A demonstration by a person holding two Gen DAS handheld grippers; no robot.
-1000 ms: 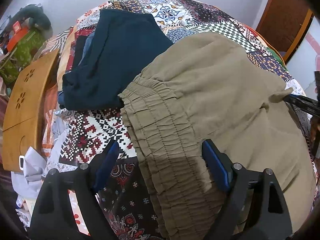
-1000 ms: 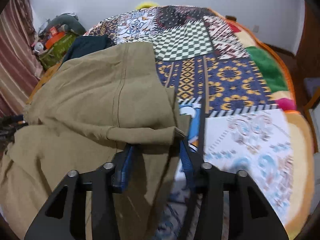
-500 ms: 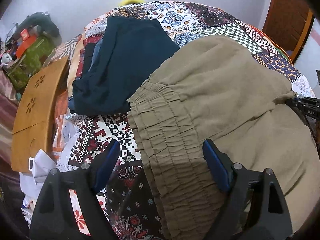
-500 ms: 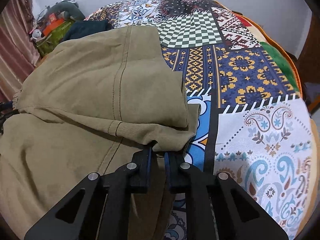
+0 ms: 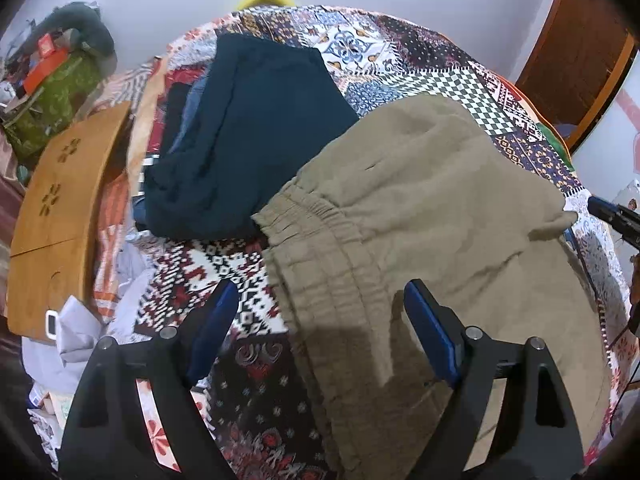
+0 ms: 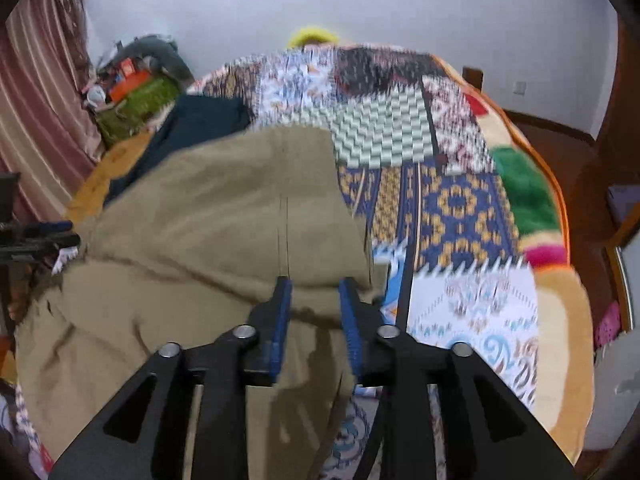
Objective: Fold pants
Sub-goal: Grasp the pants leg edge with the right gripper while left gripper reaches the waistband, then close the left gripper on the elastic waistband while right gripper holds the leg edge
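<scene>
Olive pants [image 5: 420, 216] lie folded over on a patchwork quilt [image 5: 224, 268], their gathered waistband beside a dark garment [image 5: 256, 136]. The left gripper [image 5: 320, 320] is spread wide above the waistband, gripping nothing. The right gripper [image 6: 315, 308] (this view is blurred) stands partly spread over the fold's edge.
</scene>
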